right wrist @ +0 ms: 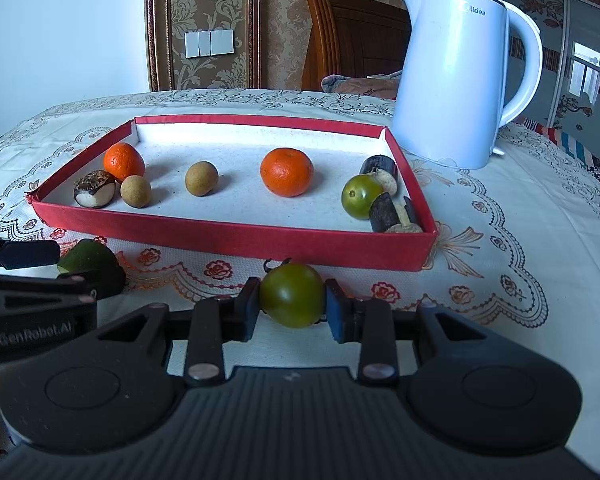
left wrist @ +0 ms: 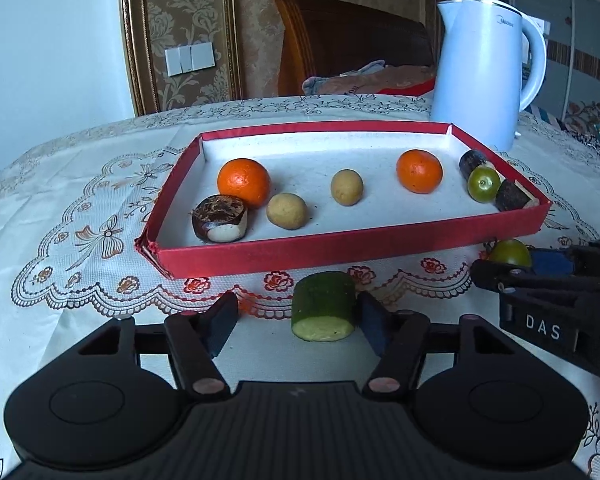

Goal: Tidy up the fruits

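In front of the red tray (right wrist: 236, 240), we clamped our right gripper (right wrist: 292, 306) on a green tomato (right wrist: 292, 295); our left gripper (left wrist: 296, 322) stood apart around a cucumber chunk (left wrist: 323, 306), its left pad (left wrist: 220, 322) clear of it.

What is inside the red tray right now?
In the red tray: two oranges, two tan fruits, a green fruit, dark cut pieces. Its near wall hides the floor strip behind it.
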The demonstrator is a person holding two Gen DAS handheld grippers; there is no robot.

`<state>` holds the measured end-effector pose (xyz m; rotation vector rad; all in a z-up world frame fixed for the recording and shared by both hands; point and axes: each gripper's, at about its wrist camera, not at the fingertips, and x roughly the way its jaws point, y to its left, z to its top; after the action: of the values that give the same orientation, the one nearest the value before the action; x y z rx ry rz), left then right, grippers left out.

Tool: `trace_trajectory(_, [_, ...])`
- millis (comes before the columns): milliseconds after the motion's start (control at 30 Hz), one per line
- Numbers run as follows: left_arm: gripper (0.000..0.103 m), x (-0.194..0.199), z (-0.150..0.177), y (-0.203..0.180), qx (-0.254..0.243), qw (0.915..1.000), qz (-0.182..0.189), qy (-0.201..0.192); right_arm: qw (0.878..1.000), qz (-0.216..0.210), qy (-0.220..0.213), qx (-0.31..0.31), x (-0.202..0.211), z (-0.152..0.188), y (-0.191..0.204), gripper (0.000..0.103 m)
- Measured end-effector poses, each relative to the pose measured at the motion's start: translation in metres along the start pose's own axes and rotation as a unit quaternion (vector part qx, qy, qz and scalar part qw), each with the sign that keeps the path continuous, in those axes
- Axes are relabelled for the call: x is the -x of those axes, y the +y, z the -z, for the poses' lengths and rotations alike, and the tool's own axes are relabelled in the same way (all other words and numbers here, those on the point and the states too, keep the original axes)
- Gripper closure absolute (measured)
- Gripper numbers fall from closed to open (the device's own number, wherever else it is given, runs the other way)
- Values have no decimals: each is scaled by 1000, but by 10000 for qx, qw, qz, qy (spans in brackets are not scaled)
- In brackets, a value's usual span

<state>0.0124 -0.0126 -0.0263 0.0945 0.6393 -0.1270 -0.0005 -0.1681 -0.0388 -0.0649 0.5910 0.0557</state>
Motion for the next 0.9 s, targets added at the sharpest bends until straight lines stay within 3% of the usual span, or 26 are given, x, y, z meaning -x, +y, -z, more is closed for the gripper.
trace_trajectory(133, [67,4,2,-3,-89,9999,134,-38,10000,8,0,-2,0,0,-1,70])
trace_trajectory(200, [70,5,3,-6,-175,9997,161,-60,10000,3,1,-8,0,0,-1,70])
trace_trajectory(567, [68,4,1,-5,-103,9999,127,-51,10000,11,2,-1,0,0,-1,70])
trace_trajectory(667, [68,3,0,-4,-52,9999,149,-44,10000,95,12,6,-1,0,-1,58])
trace_trajectory(900, [68,3,0,-3,8,9998,183,-45,10000,76,13,-27,-1,0,-2,57])
